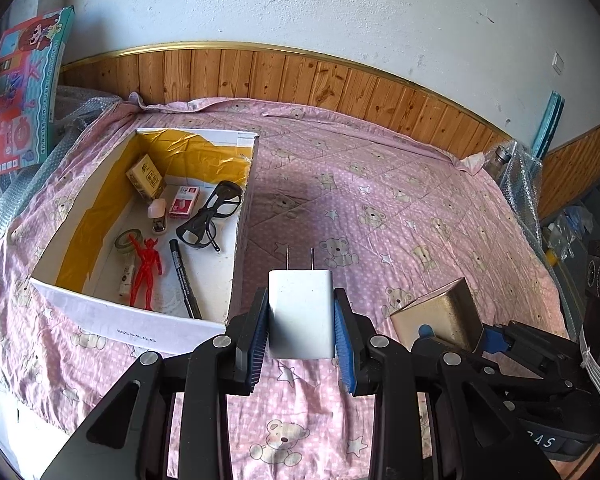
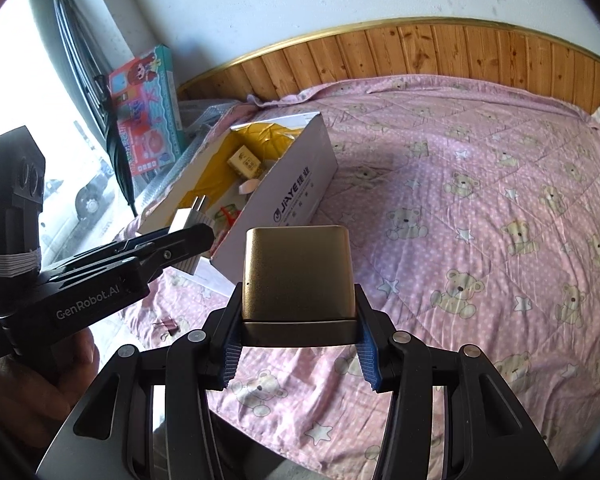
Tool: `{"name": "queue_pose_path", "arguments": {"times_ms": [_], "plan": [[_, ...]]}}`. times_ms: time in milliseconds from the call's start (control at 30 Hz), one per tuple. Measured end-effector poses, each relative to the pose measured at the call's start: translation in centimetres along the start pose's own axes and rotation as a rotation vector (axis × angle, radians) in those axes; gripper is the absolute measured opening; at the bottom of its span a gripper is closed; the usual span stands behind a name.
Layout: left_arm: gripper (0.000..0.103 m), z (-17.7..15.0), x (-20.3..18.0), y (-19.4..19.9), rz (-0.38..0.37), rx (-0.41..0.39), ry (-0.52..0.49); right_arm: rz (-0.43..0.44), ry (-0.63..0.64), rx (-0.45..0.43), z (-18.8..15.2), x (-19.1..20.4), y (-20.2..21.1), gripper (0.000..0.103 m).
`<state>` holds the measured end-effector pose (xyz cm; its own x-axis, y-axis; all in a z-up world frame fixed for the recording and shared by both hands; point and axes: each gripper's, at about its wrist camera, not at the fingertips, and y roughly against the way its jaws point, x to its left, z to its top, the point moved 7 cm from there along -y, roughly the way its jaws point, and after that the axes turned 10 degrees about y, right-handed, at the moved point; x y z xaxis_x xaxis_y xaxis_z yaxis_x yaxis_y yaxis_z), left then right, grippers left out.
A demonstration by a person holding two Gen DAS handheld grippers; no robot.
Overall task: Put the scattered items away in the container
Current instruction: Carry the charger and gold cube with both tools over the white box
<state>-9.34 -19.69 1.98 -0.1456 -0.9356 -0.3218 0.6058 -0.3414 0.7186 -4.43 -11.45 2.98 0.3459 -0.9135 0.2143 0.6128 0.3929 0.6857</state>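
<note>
Left claw (image 1: 301, 322) is clamped on a white wall charger (image 1: 300, 312), pads on its two flat sides, prongs pointing forward, away from my wrist, toward the bed's headboard edge. Its long axis runs along the fingers, so I judge a plain release would drop it cleanly. It hangs just off the near right corner of the white cardboard box (image 1: 148, 320), above the bedspread (image 1: 400, 216), not yet over the opening.

Right claw (image 2: 300, 344) is clamped on a gold rectangular case (image 2: 298, 276), gripped low at its near end, broad face up and tilted, long axis forward. It sits well right of the box, over the bed's middle.

Box already holds glasses (image 1: 212, 216), a red figure (image 1: 146, 268), a black marker (image 1: 184, 276), a tape roll (image 1: 127, 239) and small cartons. A binder clip (image 2: 166, 325) lies on the bedspread near the bed's front edge.

Judgement: charger goes in first, being nearer.
</note>
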Motion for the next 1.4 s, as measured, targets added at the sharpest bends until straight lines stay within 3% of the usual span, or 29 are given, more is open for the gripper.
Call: {"name": "queue_pose_path", "arguments": {"times_ms": [567, 1400], "plan": [[0.032, 2.6, 5.5, 1.0, 0.003, -0.033, 0.104, 0.003, 0.094, -0.003, 4.0, 2.8, -1.3, 0.050], [0.032, 5.2, 11.3, 0.4, 0.091, -0.059, 0.169, 0.056, 0.235, -0.007, 9.5, 7.4, -4.5, 0.050]]}}
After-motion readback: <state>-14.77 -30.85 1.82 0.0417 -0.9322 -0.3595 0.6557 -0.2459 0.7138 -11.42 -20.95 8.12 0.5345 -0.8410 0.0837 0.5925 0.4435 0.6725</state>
